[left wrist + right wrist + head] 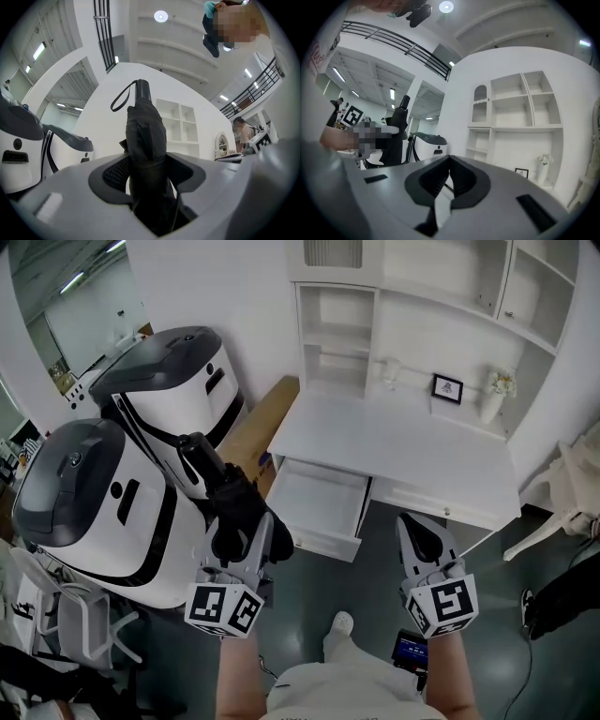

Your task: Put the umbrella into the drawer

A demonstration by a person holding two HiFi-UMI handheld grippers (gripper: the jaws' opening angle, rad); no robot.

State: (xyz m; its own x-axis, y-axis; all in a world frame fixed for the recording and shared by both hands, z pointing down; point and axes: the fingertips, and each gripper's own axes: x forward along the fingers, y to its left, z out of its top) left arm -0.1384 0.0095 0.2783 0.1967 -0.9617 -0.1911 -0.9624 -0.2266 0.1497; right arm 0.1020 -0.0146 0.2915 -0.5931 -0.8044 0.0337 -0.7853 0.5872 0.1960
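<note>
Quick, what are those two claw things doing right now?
Left gripper: closed on the folded black umbrella.
Right gripper: closed, holding nothing.

light: bright, even, ceiling lamp point(161, 16) glare | gripper views: fisheye, dark corners | blur: slight

1. The left gripper point(247, 529) points forward and slightly upward, on the left in the head view.
2. Its jaws stand part open, clamped on a folded umbrella point(146, 136) that rises between them.
3. The right gripper point(414, 529) points forward, about level, beside the left one and apart from it.
4. Its jaws are closed tip to tip, with nothing between them.
5. The left forearm point(236, 681) and right forearm point(452, 679) both reach forward from the body, roughly parallel.
</note>
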